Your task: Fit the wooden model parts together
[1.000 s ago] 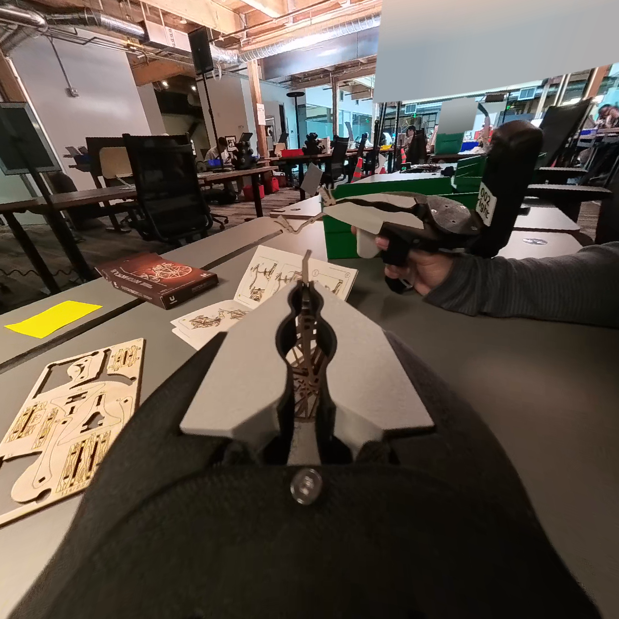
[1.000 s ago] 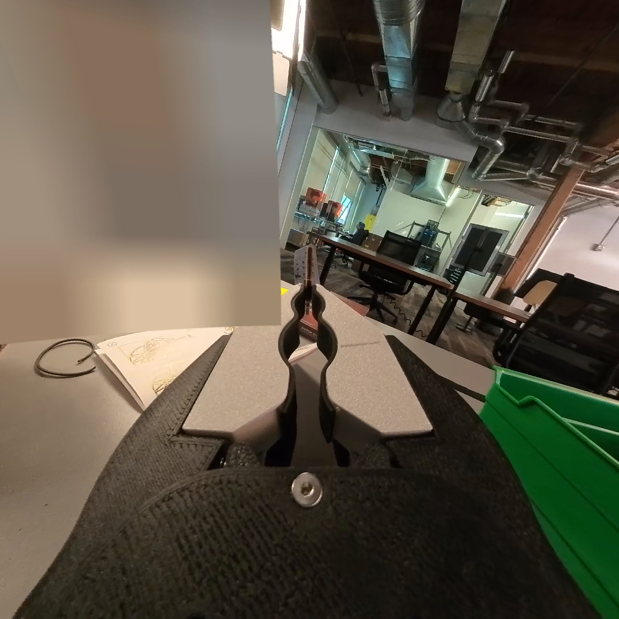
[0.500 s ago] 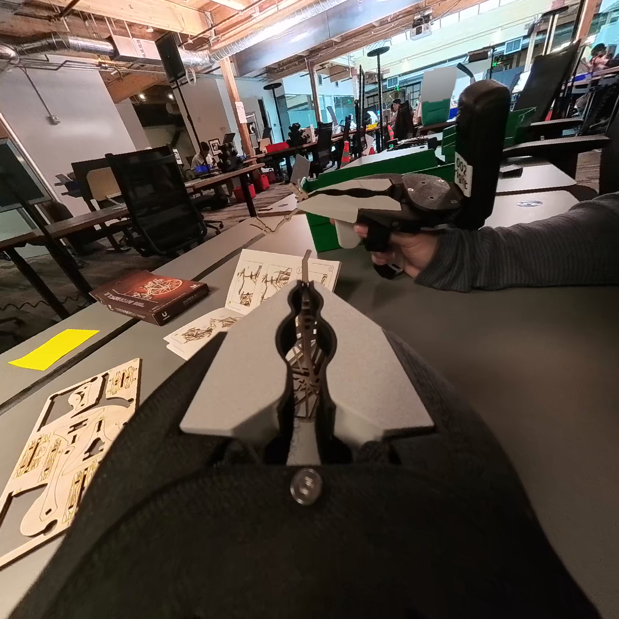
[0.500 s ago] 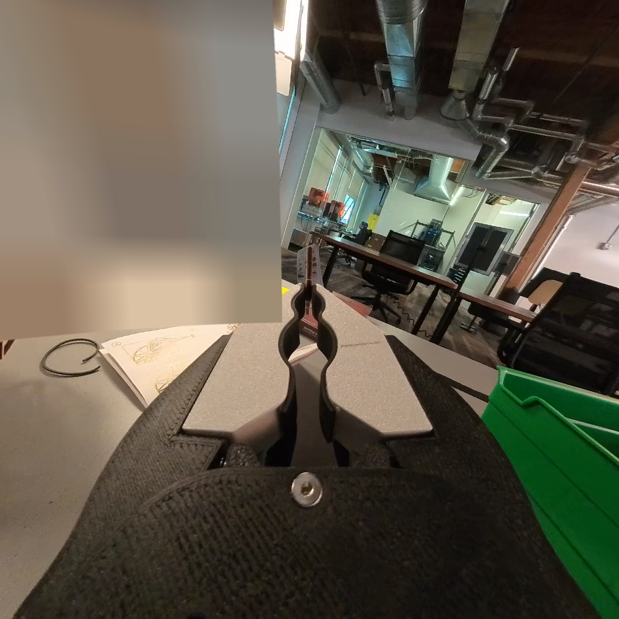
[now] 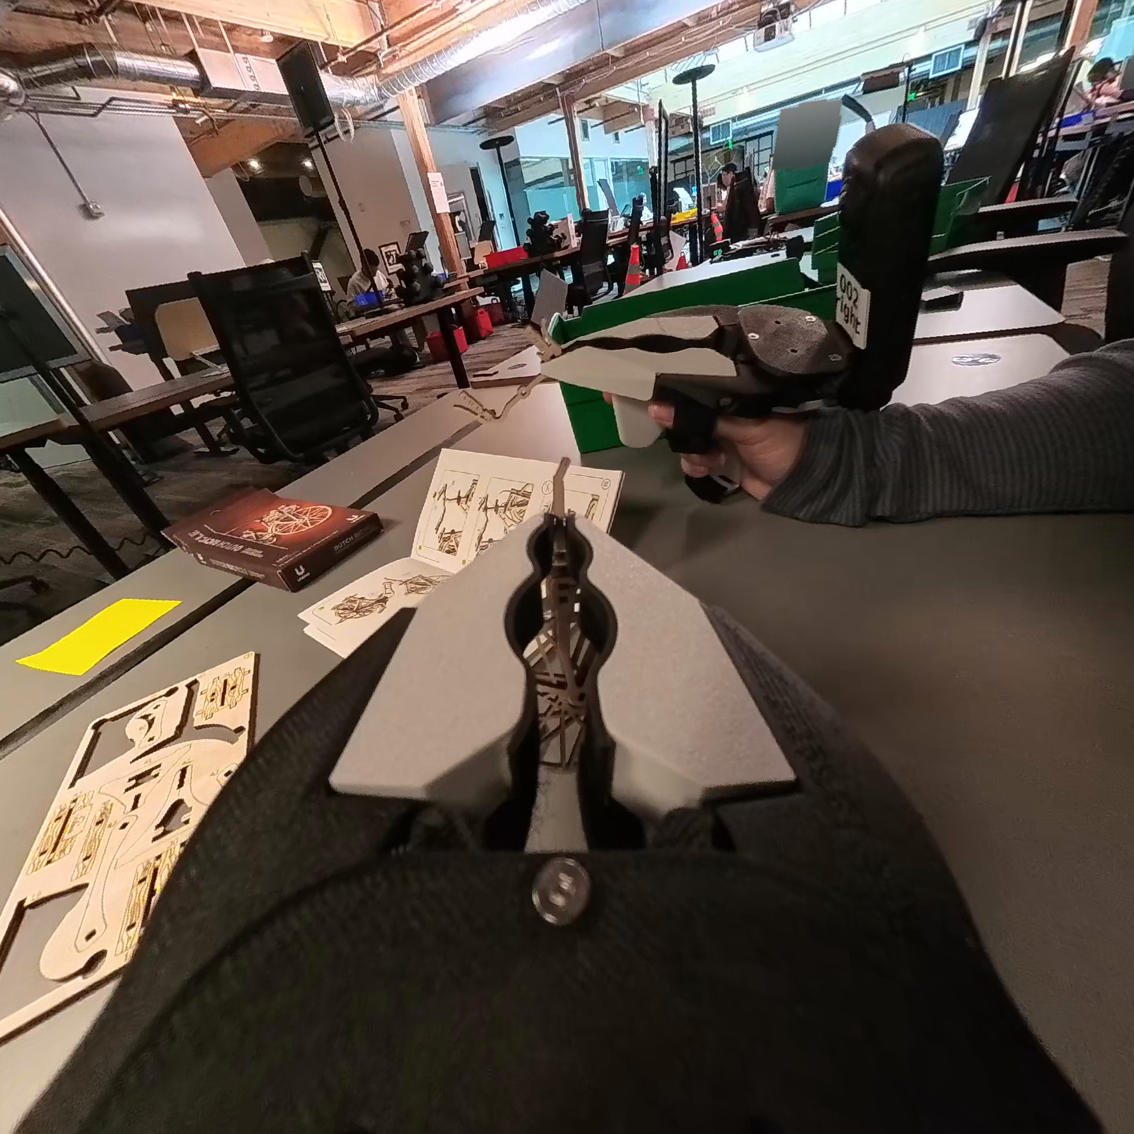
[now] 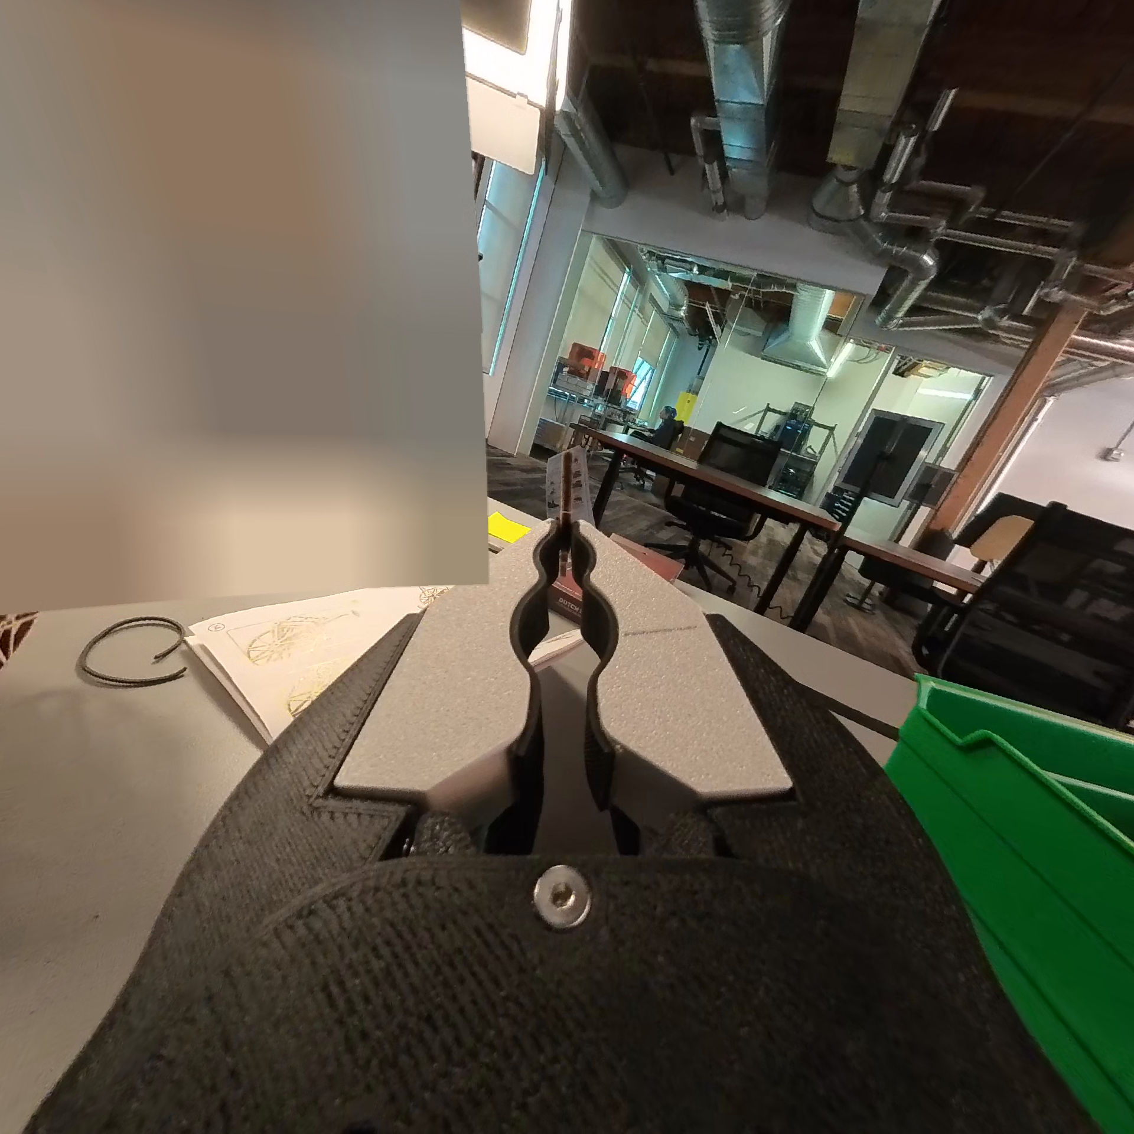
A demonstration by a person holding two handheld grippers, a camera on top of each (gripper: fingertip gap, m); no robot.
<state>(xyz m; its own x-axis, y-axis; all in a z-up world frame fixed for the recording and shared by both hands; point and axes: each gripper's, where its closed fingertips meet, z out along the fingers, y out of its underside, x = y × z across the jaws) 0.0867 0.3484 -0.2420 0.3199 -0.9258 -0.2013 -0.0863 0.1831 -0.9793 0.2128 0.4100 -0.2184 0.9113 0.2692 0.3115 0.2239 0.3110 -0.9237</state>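
You have a wooden piece clamped in each claw, the lattice part (image 5: 555,669) in your left claw (image 5: 563,521) and the thin strip (image 6: 567,491) in your right claw (image 6: 566,528), both above the tabletop (image 5: 920,644), well apart and unjoined.

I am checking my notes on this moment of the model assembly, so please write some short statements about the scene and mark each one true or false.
1. The left hand-held gripper is shut on a thin wooden lattice part. True.
2. The right hand-held gripper is open and holds nothing. False: it is shut on a small wooden part.
3. The two held parts are already joined. False: in the left wrist view they are clearly apart.
4. A wooden cut-out sheet lies flat on the grey table. True.
5. The brown box stands inside the green bin. False: it lies on the table beside the instruction booklet.
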